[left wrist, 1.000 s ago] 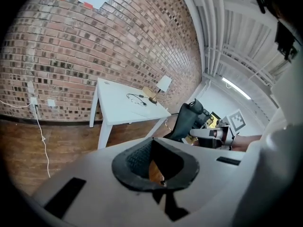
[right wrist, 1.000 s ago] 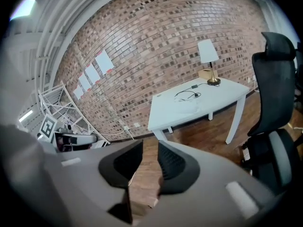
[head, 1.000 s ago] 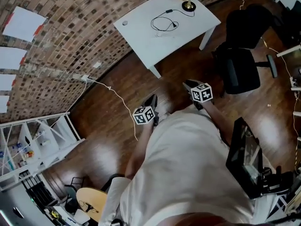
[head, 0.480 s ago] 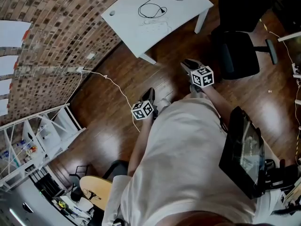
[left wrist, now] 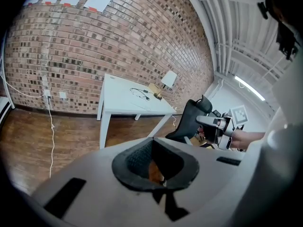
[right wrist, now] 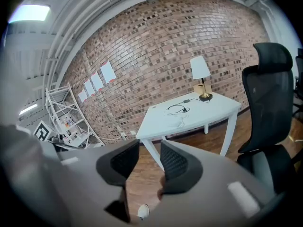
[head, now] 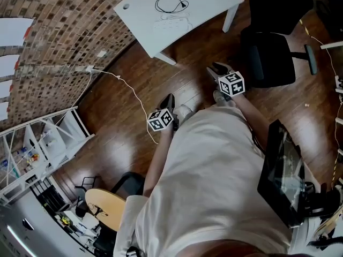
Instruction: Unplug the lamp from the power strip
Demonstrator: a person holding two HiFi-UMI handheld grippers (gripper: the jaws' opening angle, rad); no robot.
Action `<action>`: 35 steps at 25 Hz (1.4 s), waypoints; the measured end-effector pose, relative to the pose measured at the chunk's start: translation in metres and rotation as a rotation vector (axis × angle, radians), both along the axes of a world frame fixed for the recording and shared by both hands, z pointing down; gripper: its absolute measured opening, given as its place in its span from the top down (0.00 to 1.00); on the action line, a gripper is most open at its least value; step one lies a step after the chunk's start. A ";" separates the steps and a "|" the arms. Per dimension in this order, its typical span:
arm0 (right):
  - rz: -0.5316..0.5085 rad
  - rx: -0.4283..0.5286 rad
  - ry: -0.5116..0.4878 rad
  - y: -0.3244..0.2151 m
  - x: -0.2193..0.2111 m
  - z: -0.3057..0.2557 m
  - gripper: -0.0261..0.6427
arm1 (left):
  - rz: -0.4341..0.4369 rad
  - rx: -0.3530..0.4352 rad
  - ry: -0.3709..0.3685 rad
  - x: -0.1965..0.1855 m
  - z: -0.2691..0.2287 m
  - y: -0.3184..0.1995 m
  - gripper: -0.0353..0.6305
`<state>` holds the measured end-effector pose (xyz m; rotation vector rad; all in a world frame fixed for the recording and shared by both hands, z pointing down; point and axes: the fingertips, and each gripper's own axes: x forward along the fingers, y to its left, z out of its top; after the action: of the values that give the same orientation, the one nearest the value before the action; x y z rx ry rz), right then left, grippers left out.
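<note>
Nearest, the head view shows the person's pale shirt (head: pixel 209 181), with a black screen (head: pixel 281 170) at its right and a round yellow stool (head: pixel 104 208) at lower left. Both grippers hang over the wooden floor (head: pixel 177 74), well apart from the table. The left gripper (head: pixel 170 99) has its jaws together at the tips, with nothing in them. The right gripper (head: pixel 217 67) has its jaws apart and opening, and only floor shows between them.

A white cable (head: pixel 128 92) trails over the floor from the wall, passing just beside the left gripper. A black office chair (head: pixel 270 52) stands near the table's right end.

On the white tabletop (head: pixel 139 9) lies a looped black cord (head: pixel 170 3); just beside it is a pale power strip (head: pixel 172 22), hard to tell from the white top. The head view cuts the lamp to its base at the top edge; the right gripper view shows the whole lamp (right wrist: pixel 200 74) upright at the far corner.

Behind rise the brick wall (head: pixel 59 36) with taped papers (head: pixel 13 31), and a white wire rack (head: pixel 37 149).
</note>
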<state>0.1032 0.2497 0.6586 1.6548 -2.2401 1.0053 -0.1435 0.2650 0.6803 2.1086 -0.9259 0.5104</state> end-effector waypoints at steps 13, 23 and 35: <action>-0.107 0.010 0.029 0.012 0.057 -0.018 0.77 | -0.076 0.073 0.020 0.066 -0.021 0.009 0.94; -0.301 -0.002 0.116 0.006 0.064 -0.043 0.78 | -0.109 0.132 0.174 0.101 -0.066 0.012 0.94; -0.310 -0.015 0.032 0.011 0.051 -0.061 0.82 | -0.088 0.115 0.252 0.098 -0.073 0.011 0.94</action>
<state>0.1542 0.2603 0.5974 1.2541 -2.3637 0.9067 -0.0459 0.2764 0.6074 2.1627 -0.9144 0.1450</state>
